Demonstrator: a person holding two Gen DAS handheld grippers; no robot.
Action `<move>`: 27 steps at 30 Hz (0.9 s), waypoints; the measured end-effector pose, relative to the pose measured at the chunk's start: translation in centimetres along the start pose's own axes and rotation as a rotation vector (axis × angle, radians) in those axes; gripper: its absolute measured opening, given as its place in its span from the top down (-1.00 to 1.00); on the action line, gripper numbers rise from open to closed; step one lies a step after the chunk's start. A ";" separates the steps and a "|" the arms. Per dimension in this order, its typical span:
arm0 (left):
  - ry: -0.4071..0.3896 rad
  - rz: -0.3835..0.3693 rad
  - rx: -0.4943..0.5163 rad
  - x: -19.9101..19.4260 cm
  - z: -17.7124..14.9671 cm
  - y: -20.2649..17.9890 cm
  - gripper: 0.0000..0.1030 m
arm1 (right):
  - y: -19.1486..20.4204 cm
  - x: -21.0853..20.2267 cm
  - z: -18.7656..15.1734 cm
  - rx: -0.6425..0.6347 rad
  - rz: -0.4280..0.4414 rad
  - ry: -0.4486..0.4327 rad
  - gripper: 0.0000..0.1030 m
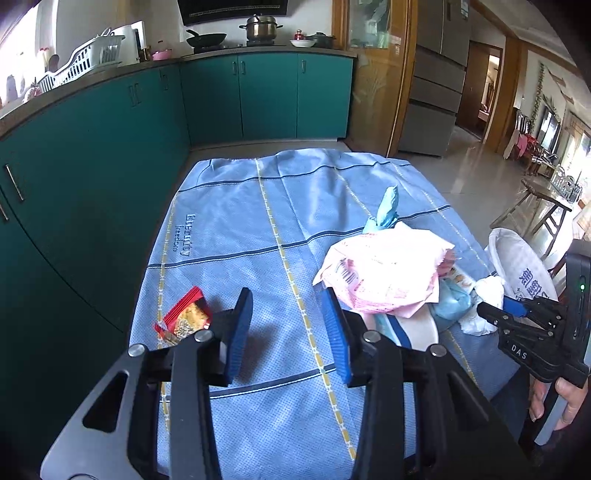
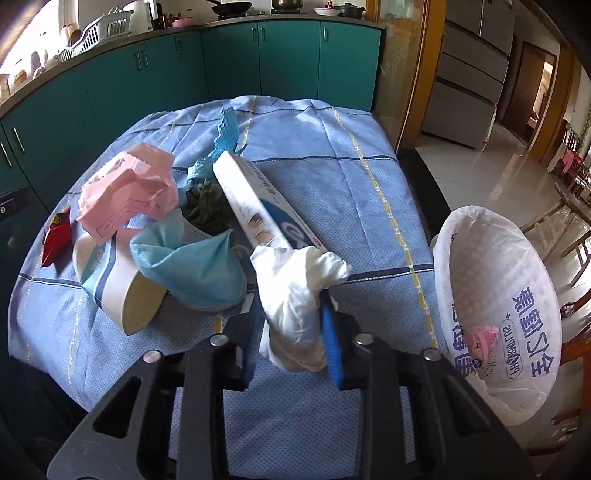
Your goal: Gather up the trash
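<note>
White crumpled tissue [image 2: 295,299] sits clamped between the blue pads [image 2: 330,343] of the right gripper [image 2: 291,332], its bulk bunched between the fingers and a twisted tail poking out to the right above the tablecloth [image 2: 369,192]. From the left wrist view the same wad [image 1: 480,310] shows at the tip of the right gripper [image 1: 491,314], with a hand [image 1: 557,398] wrapped round the handle at the frame's right edge.

The left gripper [image 1: 288,332] hovers over bare blue checked cloth [image 1: 240,206], its jaws spread wide with nothing between them. Just left of its left finger lies a red snack wrapper [image 1: 184,317], also visible at the table's left edge in the right wrist view [image 2: 57,236].

Beyond the grasped tissue the remaining litter is heaped together: a white paper cup with a blue band lying on its side [image 2: 114,284], a light blue cloth-like wrapper [image 2: 195,269] touching it, a crumpled pink paper pack [image 2: 129,195] resting above the cup, and a long white carton [image 2: 258,203] tilted up across the heap. Something dark and leafy [image 2: 207,206] lies between the pink pack and the carton. Behind them a teal mesh strip [image 2: 225,133] stands up from the cloth.

Off the table's right edge stands a bin lined with a white printed bag [image 2: 495,258], holding a pink scrap [image 2: 480,336] at its bottom.

Farther back run teal kitchen cabinets [image 1: 266,92], with a steel pot [image 1: 261,27] and a black pan [image 1: 205,38] on the counter.
</note>
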State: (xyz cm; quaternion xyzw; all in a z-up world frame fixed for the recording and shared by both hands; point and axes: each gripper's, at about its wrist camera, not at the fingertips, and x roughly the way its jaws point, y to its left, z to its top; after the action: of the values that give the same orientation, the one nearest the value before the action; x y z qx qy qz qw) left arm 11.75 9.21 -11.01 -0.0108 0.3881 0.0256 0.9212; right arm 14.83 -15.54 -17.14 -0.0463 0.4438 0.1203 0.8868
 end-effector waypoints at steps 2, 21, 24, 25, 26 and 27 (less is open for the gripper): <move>-0.005 -0.005 0.004 -0.3 0.0 -0.1 0.25 | 0.0 -0.3 0.0 0.001 0.013 -0.007 0.49; 0.150 0.069 -0.168 4.9 -2.6 7.3 -0.71 | 0.4 -0.5 -0.2 0.012 -0.010 -0.008 -0.30; 0.187 0.094 -0.171 7.1 -3.0 7.7 -0.71 | 0.4 0.0 -0.3 0.008 -0.028 0.004 -0.40; 0.200 0.093 -0.176 7.7 -3.0 7.9 -0.71 | 0.4 0.1 -0.4 0.008 -0.030 0.009 -0.42; 0.208 0.087 -0.180 8.3 -3.0 8.0 -0.71 | 0.4 0.4 -0.4 0.008 -0.035 0.016 -0.43; 0.213 0.086 -0.185 8.8 -3.0 8.1 -0.71 | 0.4 0.7 -0.5 0.007 -0.041 0.022 -0.43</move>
State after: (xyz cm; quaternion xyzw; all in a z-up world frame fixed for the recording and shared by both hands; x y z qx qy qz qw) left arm 15.26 17.54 -19.42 -0.0816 0.4798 0.0992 0.8679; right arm 14.72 -15.11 -17.97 -0.0534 0.4528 0.0998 0.8844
